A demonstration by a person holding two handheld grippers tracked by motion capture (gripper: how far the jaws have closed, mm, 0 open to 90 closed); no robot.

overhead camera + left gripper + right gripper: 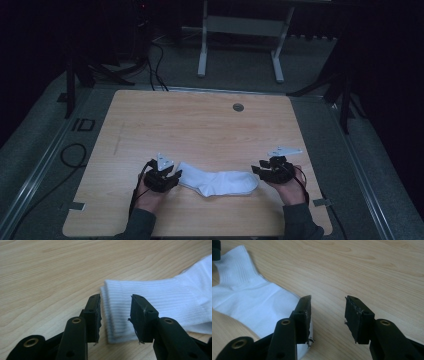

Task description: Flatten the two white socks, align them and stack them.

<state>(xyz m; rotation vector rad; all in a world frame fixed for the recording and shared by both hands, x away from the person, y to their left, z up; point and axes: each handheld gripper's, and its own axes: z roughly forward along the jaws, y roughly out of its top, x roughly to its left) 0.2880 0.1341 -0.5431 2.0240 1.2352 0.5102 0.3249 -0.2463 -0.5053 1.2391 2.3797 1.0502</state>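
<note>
This looked like a lab or recording room set up for filming, not a home. A bare wooden counter (200, 125) with a round cable hole (238, 107) stood on grey carpet (235, 70) in a dim room with dark walls. At 12 o'clock beyond it stood the white metal legs of another desk (202, 50). Black stand legs (75, 80) were planted at 10 o'clock and more (340, 90) at 2 o'clock, black cables (157, 65) trailed over the floor at 11 o'clock, and metal rails (40, 170) ran beside the counter.
</note>
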